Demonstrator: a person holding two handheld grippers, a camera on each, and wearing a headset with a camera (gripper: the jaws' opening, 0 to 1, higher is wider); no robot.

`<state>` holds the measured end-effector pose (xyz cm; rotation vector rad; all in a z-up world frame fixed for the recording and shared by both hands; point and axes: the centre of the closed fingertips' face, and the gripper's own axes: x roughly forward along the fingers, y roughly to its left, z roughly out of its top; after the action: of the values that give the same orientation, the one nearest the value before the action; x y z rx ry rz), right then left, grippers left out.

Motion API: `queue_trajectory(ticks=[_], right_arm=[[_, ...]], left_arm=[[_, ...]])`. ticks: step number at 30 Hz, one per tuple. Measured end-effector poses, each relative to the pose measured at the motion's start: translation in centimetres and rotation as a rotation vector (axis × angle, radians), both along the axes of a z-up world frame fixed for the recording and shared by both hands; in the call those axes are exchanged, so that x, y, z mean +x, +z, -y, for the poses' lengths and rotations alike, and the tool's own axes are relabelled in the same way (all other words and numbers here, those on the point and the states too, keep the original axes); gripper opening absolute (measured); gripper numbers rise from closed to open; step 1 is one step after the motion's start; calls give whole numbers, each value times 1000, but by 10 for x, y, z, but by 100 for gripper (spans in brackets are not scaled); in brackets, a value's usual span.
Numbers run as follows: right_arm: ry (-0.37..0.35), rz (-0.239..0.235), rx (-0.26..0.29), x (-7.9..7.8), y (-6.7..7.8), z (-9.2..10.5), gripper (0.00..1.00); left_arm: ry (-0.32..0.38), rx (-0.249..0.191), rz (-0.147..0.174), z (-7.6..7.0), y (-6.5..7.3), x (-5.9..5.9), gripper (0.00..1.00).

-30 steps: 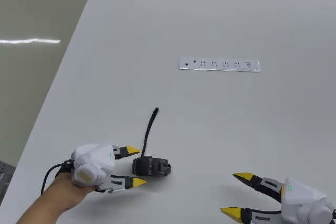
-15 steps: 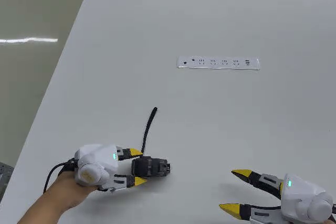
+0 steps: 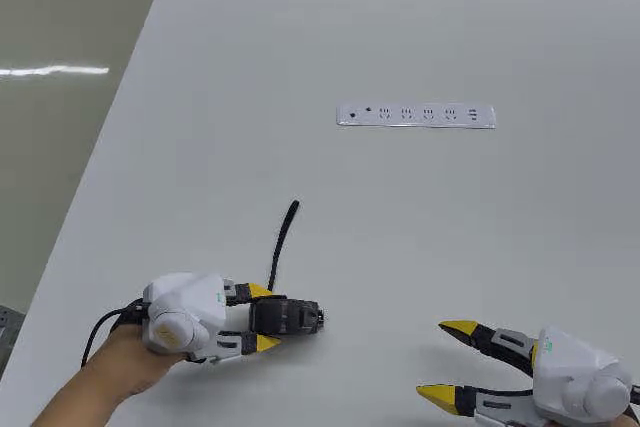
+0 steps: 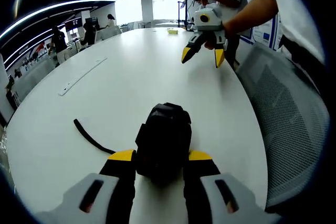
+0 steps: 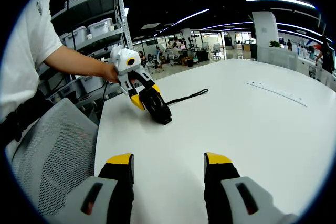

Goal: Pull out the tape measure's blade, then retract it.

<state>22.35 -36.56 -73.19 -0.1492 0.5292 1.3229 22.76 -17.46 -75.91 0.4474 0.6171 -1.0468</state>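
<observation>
White laminate table [image 3: 400, 227] carries a power strip [image 3: 415, 116], and in the head view the black tape measure [image 3: 288, 317] lies well nearer the person than that strip and off toward its left end. The left gripper [image 3: 262, 317] is clenched on the case, one yellow tip on each side. A thin black strap [image 3: 283, 245] trails from the case toward the strip. The right gripper [image 3: 448, 361] hovers nearer the person than the strip's right end, jaws spread and holding nothing. In the left gripper view, both jaws press the flanks of the tape measure [image 4: 164, 140], which rests on the table, and the strip [image 4: 81, 76] lies far beyond the strap [image 4: 89, 137]. In the right gripper view, the open jaws frame bare table, with the clamped tape measure [image 5: 157, 109] ahead and the strip [image 5: 275, 93] off to the other side. No blade shows drawn out, so I judge only the hold is done. Pulling and retracting both remain.
</observation>
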Motion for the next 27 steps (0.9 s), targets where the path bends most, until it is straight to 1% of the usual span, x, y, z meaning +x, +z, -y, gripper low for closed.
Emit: queue_trajectory(ticks=[7,10,14,16,21,27], right_arm=[[5,7,7,1,0,-3,54],[24,22,7,0,0,-6,53],[41,34,10,0,1,-10,52],[43,32,12,1,1,-12,51],[53,32,16,2,1,-16,51],[63,28,13,4,-1,-19,51]], left_arm=[[-4,-4,-2,0,0,0,31],[-4,-7,-10,1,1,1,31],[-11,-5,-30,1,1,3,31],[-18,0,-36,1,1,3,30],[-19,-10,-55,1,1,5,30],[-17,-24,-92,1,2,9,30]])
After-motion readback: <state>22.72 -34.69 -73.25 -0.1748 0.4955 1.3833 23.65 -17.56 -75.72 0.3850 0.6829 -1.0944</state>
